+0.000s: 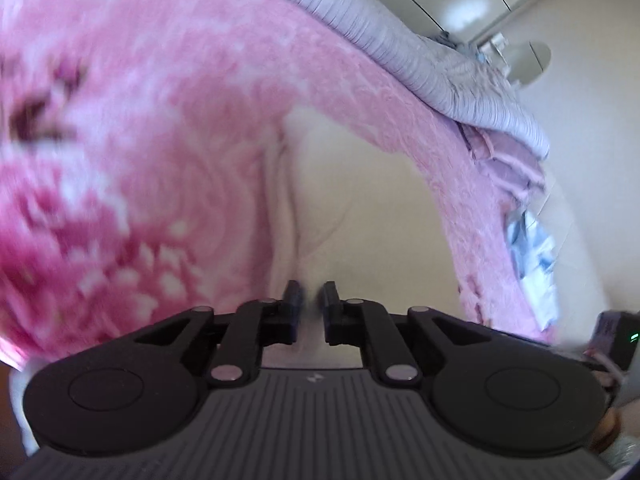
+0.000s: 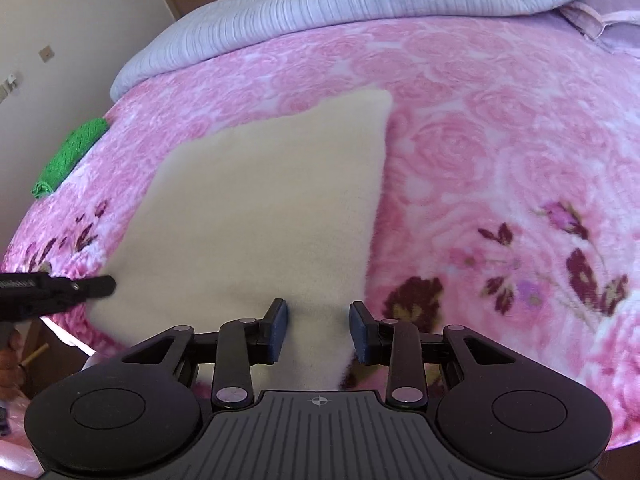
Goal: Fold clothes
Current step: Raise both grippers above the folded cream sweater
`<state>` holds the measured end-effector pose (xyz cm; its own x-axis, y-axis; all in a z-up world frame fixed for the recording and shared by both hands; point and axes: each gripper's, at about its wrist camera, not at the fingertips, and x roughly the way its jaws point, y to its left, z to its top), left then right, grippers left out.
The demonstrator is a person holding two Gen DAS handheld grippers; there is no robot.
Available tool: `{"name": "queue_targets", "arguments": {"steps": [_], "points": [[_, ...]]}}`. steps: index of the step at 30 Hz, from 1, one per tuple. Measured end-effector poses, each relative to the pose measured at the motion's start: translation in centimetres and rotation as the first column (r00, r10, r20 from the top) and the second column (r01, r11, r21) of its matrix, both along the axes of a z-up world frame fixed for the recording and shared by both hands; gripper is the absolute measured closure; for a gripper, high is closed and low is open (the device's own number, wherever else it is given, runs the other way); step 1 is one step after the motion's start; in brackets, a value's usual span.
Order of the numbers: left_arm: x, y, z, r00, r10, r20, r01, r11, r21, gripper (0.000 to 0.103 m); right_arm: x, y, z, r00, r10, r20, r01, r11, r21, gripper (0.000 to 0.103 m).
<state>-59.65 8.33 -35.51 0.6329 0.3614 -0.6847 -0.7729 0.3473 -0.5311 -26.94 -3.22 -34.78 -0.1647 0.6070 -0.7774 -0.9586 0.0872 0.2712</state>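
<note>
Right gripper (image 2: 319,330) sits lowest in its own view, jaws parted halfway, straddling the near edge of the cream garment (image 2: 264,208); pads are not visibly pressing, so no grip there yet. Cream garment lies flat on the pink floral blanket (image 2: 500,168), near that blanket's front edge, looking already doubled into a rough rectangle. Left gripper (image 1: 311,312) has its jaws nearly closed with cream fabric in the narrow gap; the blur stops me confirming a pinch, but it reads as a hold on the garment's left edge. Green cloth (image 2: 70,156) is at the blanket's far-left edge, clear of the garment. Grey quilt (image 2: 360,4) is bunched along the blanket's far side. Risks, my read: the left pinch is thin and may slip when lifted; if only one side grips, the fold will skew; the plush blanket could get caught in the right jaws along with the garment edge.
</note>
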Motion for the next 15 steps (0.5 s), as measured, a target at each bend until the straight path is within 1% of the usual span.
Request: {"name": "queue_targets", "arguments": {"steps": [2,3,5,7,8,10,11,12,13,15], "points": [[0.6,-0.9,1.8,0.999,-0.024,-0.038,0.025,0.999,0.046,0.090,-0.6,-0.6,0.8,1.000,0.004,0.022,-0.004,1.000,0.009,0.070],[1.0,-1.4,2.5,0.998,-0.036,-0.050,0.039,0.997,0.061,0.085,-1.0,-0.9,1.1,0.999,0.006,0.034,-0.006,1.000,0.014,0.070],[2.0,-1.9,3.0,0.996,-0.055,-0.077,0.061,0.995,0.080,0.084,-1.6,-1.6,1.9,0.998,0.010,0.056,-0.011,1.000,0.023,0.070],[2.9,-2.6,2.4,0.989,-0.070,-0.127,0.081,0.993,0.084,0.084,-2.1,-2.1,1.9,0.998,0.017,0.059,-0.018,1.000,0.020,0.070],[3.3,-2.8,1.6,0.986,-0.073,-0.152,0.085,0.994,0.075,0.085,-2.2,-2.2,1.7,0.998,0.023,0.056,-0.023,1.000,0.011,0.070],[4.2,-2.9,-0.1,0.977,-0.065,-0.201,0.083,0.993,0.085,0.086,-2.8,-2.3,0.6,0.996,0.034,0.080,-0.033,0.999,-0.017,0.070],[4.2,-2.9,-0.9,0.973,-0.052,-0.224,0.075,0.993,0.095,0.085,-3.1,-2.3,0.0,0.995,0.040,0.096,-0.037,0.999,-0.031,0.070],[4.3,-3.0,-1.3,0.971,-0.041,-0.234,0.068,0.992,0.105,0.081,-3.2,-2.2,-0.8,0.994,0.041,0.100,-0.036,0.998,-0.045,0.070],[4.4,-3.3,-1.1,0.968,-0.036,-0.247,0.065,0.992,0.112,0.081,-3.4,-2.1,-1.7,0.994,0.038,0.099,-0.033,0.998,-0.059,0.070],[4.8,-3.7,-0.6,0.962,-0.025,-0.273,0.062,0.990,0.128,0.081,-3.6,-2.2,-2.1,0.994,0.026,0.103,-0.019,0.997,-0.070,0.070]]}}
